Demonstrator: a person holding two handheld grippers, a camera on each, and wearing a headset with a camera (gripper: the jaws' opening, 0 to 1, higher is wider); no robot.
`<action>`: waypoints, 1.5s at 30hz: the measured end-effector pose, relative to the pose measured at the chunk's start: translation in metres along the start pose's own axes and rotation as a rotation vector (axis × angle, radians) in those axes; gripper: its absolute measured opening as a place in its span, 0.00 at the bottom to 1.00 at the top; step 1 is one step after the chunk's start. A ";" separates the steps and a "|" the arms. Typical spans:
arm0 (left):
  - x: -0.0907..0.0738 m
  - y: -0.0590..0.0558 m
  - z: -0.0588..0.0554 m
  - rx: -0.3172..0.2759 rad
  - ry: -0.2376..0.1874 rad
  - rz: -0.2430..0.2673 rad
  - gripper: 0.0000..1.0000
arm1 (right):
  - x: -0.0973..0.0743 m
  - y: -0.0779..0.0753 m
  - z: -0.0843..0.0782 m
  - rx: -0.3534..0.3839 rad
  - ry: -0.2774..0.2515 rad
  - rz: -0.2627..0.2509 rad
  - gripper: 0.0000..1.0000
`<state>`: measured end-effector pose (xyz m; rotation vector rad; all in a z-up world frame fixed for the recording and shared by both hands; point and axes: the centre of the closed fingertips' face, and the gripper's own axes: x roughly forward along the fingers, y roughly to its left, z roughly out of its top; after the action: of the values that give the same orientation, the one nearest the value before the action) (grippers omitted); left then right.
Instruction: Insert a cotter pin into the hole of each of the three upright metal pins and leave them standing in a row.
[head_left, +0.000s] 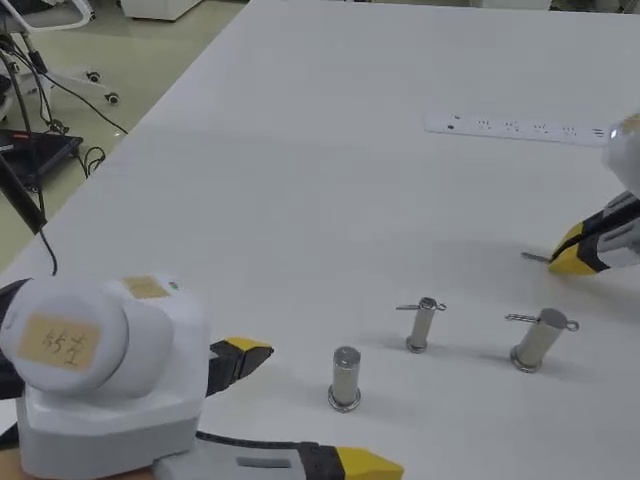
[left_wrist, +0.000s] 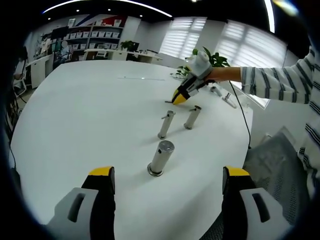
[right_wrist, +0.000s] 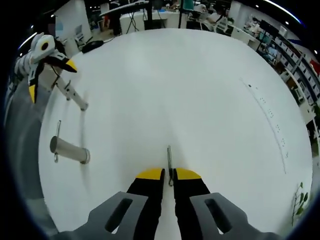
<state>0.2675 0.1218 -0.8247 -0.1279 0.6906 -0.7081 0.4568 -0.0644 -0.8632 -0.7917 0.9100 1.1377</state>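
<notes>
At the left end of the row, on the table (head_left: 300, 150), stands the bare pin (head_left: 345, 378): upright, long axis vertical, nothing through its head. Can't make out which way its cross-hole faces. Middle pin (head_left: 424, 325) and right pin (head_left: 540, 338) each have a cotter through the top, so two of three look done.

The third cotter pin (right_wrist: 169, 159) is clamped in the right claw (right_wrist: 169, 175). The jaws are closed on it and the shank sticks straight out along the jaw axis, roughly level, low over the table.

Key geometry: from the right claw, the bare pin is the farthest of the three. It lies to the left and nearer the person, past both finished pins. The shank points roughly that way.

Left claw (left_wrist: 168, 175) is much nearer, jaws wide apart and holding nothing, with the bare pin just ahead of its gap. My read is that the left claw steadies the pin while the right carries the cotter across behind the row.
</notes>
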 end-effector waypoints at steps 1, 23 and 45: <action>0.000 0.000 0.000 -0.002 0.000 -0.002 0.88 | 0.000 0.000 0.000 -0.009 0.014 -0.002 0.08; -0.004 -0.004 0.000 -0.026 -0.015 -0.017 0.83 | 0.005 -0.014 -0.005 0.022 0.048 -0.018 0.03; -0.008 -0.016 0.035 -0.003 -0.115 -0.081 0.80 | -0.046 0.001 0.004 -0.024 -0.034 -0.092 0.02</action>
<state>0.2760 0.1104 -0.7875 -0.1984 0.5790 -0.7715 0.4490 -0.0789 -0.8201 -0.8233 0.8249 1.0798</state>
